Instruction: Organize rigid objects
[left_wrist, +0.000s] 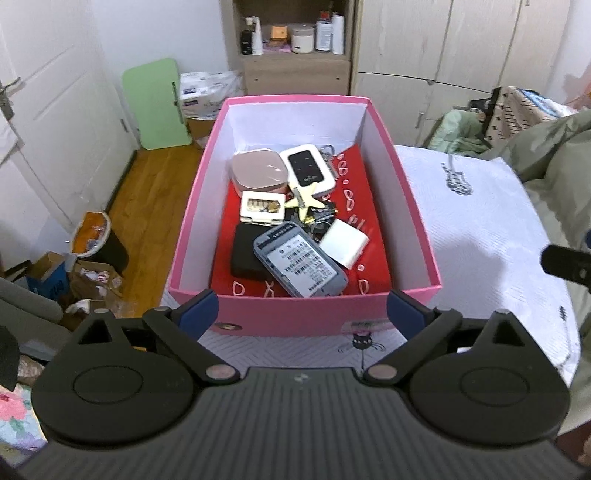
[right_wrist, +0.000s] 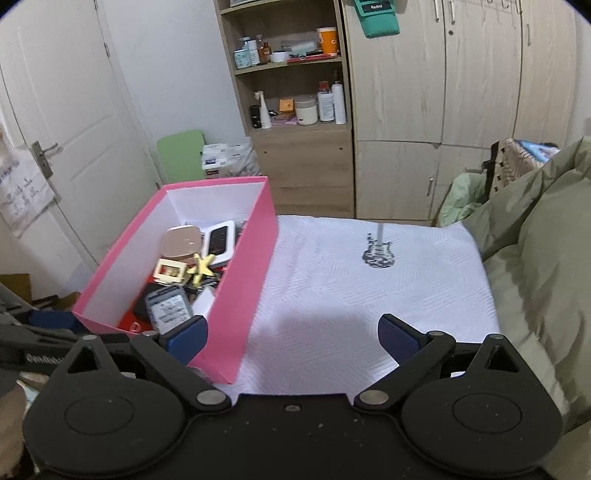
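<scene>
Straight ahead of the left gripper (left_wrist: 301, 308) and below it, the pink box (left_wrist: 295, 312) is seen on the white bedspread (left_wrist: 480, 229) — its long axis running away from the jaws, which are spread wide and empty. Inside, a grey phone (left_wrist: 301, 264) lies nearest, tilted diagonally. The right gripper (right_wrist: 291, 338), equally wide and empty, is pointed at bare bedspread with the box off to its left, so the left is judged better placed.

White quilted bed cover (right_wrist: 369, 295); pink box (right_wrist: 243, 295) resting on it, left side.
</scene>
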